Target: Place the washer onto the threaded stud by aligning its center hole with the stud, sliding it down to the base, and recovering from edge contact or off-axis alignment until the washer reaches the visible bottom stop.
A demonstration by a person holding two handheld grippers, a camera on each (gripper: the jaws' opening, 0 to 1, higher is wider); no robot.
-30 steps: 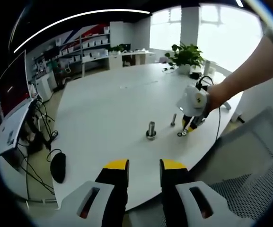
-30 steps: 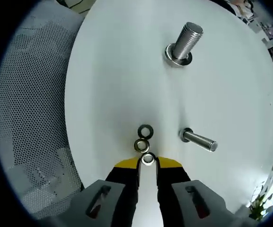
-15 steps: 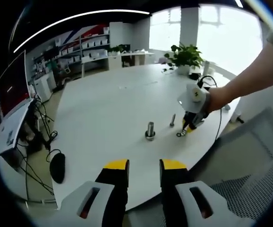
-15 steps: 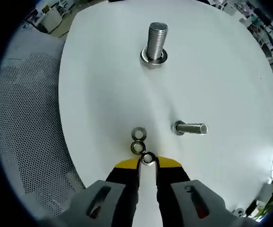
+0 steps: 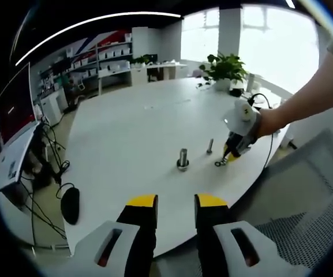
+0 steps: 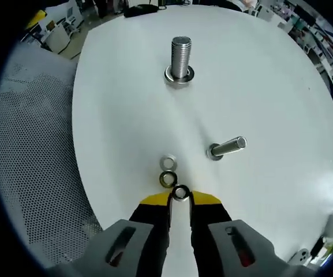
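Gripping washer (image 6: 180, 193) between right gripper (image 6: 180, 200) jaws' tips, above table (image 6: 270, 104).

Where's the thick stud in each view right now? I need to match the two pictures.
Left gripper view: the thick stud stands upright on the white table, just right of centre, left of the thin stud and the right gripper.
Right gripper view: the thick stud is near the top, just right of centre, beyond the loose washers.
Shared landmark: the thin stud, beside the thick one in both views.
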